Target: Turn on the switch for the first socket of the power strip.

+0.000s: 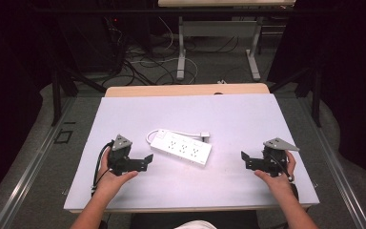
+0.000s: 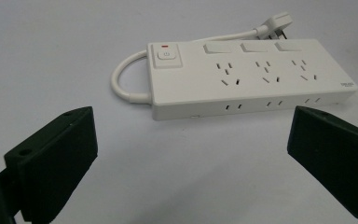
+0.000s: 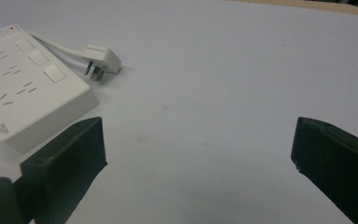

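Here, nearest first:
Left hand [image 1: 108,172]: comes in from the bottom edge of the high view and grips the left tool from behind.
Left tool [image 1: 147,161]: jaws spread wide with nothing between them, just above the white sheet; it sits near the left end of the power strip, apart from it. In the left gripper view [image 2: 191,158] the strip lies just beyond the two black jaws.
Right hand [image 1: 280,174]: holds the right tool at the right side of the counter.
Right tool [image 1: 244,161]: jaws spread wide, nothing held, well apart from the strip's right end. In the right gripper view [image 3: 198,154] bare sheet lies between the jaws and the strip shows at the upper left.
Power strip [image 1: 181,147]: white, flat on the sheet, between the two tools and lying slantwise; three socket groups, three small switches and one main switch with a red mark at its left end.
Cord [image 2: 123,79]: short, white, loops out of the strip's left end and runs behind it.
Plug [image 1: 204,135]: white, lies on the sheet just behind the strip, prongs showing in the right gripper view.
Counter [image 1: 238,114]: covered by a white sheet; a wooden edge shows at the far side.
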A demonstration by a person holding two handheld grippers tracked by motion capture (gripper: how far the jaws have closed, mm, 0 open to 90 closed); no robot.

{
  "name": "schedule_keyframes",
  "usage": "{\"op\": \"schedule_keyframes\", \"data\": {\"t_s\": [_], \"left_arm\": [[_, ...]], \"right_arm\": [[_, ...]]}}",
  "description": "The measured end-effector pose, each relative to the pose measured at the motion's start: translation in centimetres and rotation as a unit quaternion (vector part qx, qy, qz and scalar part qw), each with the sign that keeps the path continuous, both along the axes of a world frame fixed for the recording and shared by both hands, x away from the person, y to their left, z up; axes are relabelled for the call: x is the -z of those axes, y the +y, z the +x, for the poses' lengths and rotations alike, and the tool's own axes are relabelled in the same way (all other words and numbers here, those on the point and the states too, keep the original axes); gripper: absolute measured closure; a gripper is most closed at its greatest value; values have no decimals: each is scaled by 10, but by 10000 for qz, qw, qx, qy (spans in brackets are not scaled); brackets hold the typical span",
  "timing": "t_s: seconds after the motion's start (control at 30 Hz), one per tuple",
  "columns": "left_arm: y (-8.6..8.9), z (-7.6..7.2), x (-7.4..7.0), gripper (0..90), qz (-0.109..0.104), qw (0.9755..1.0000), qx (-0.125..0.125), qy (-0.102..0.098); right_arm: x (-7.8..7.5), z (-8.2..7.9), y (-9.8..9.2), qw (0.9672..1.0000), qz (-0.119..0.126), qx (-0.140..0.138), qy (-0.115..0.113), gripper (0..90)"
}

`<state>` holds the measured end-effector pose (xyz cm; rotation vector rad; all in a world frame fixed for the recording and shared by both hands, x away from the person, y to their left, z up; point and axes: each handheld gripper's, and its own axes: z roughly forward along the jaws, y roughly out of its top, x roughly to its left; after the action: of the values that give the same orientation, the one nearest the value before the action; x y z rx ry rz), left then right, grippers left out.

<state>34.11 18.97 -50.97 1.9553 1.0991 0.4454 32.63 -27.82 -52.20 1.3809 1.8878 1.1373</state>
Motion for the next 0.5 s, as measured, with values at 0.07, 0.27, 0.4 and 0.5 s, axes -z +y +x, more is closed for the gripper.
{"op": "schedule_keyframes", "data": {"t_s": [0.07,0.27,0.4,0.5], "left_arm": [[-2,-1,0,19,-34,10000,2,20],[-6,-3,-1,65,-8,9999,102,37],[-9,-4,0,73,50,9998,165,68],[-12,-4,0,102,26,9998,173,61]], "right_arm": [[0,0,0,10000,-17,11,14,25],[1,0,1,10000,-42,6,-23,28],[1,0,1,10000,-13,16,4,29],[2,1,1,10000,-26,-6,-20,31]]}}
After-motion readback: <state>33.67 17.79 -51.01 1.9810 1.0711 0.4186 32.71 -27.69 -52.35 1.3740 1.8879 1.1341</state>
